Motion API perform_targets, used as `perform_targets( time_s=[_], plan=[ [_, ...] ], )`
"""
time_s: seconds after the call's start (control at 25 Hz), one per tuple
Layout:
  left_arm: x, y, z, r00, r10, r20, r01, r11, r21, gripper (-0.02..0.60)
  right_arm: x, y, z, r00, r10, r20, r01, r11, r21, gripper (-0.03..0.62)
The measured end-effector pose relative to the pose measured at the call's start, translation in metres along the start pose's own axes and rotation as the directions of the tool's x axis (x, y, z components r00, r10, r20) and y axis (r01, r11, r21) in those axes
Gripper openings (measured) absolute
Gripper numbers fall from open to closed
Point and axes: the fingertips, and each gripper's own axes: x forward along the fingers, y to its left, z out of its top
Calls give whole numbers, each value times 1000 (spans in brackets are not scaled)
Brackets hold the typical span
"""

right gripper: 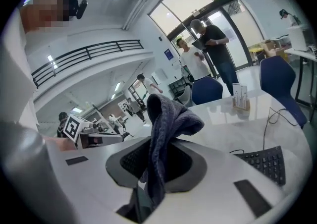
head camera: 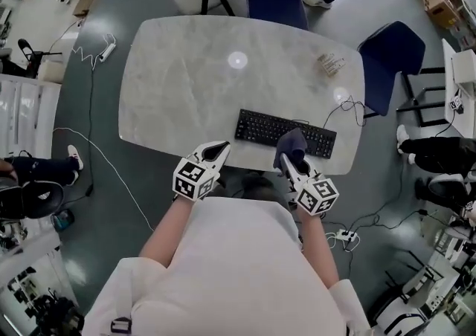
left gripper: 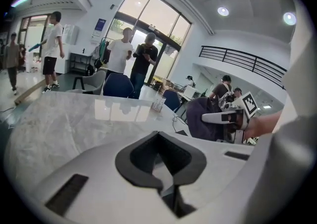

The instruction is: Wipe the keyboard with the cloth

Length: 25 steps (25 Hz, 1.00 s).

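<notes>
A black keyboard (head camera: 285,132) lies near the front edge of the marble table (head camera: 186,82), right of centre; its keys (right gripper: 267,161) also show in the right gripper view. My right gripper (head camera: 285,161) is shut on a dark grey cloth (head camera: 291,145), which stands up in a bunch over the keyboard's near edge. That cloth (right gripper: 166,139) rises from between the jaws. My left gripper (head camera: 217,152) is shut with nothing in it, at the table's front edge left of the keyboard. From the left gripper (left gripper: 166,181) the cloth (left gripper: 204,119) shows at the right.
A small clear holder (head camera: 330,64) stands at the table's back right. A cable (head camera: 348,109) runs from the keyboard off the right edge. Blue chairs (head camera: 390,56) stand behind and to the right. People stand beyond the table (left gripper: 139,62).
</notes>
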Motion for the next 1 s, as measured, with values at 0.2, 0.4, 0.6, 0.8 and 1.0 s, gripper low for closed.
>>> perform_targets(
  time_s=[0.2, 0.4, 0.6, 0.8, 1.0],
  plan=[
    [0, 8, -15, 996, 92, 3, -91, 994, -59, 7, 35, -10, -18, 988, 115, -101, -114, 993, 21, 81],
    [-2, 17, -24, 986, 164, 10, -161, 980, -120, 6, 67, -17, -41, 964, 188, -186, -175, 981, 83, 81],
    [-1, 33, -41, 977, 214, -18, -213, 961, -177, 7, 101, -21, -66, 935, 226, -275, -199, 972, 124, 81],
    [-7, 43, -61, 967, 247, -62, -254, 946, -201, 6, 131, -19, -95, 899, 249, -361, -208, 967, 150, 81],
    [-16, 49, -69, 960, 268, -78, -279, 936, -213, 6, 154, -23, -123, 881, 244, -406, -185, 966, 181, 81]
  ],
)
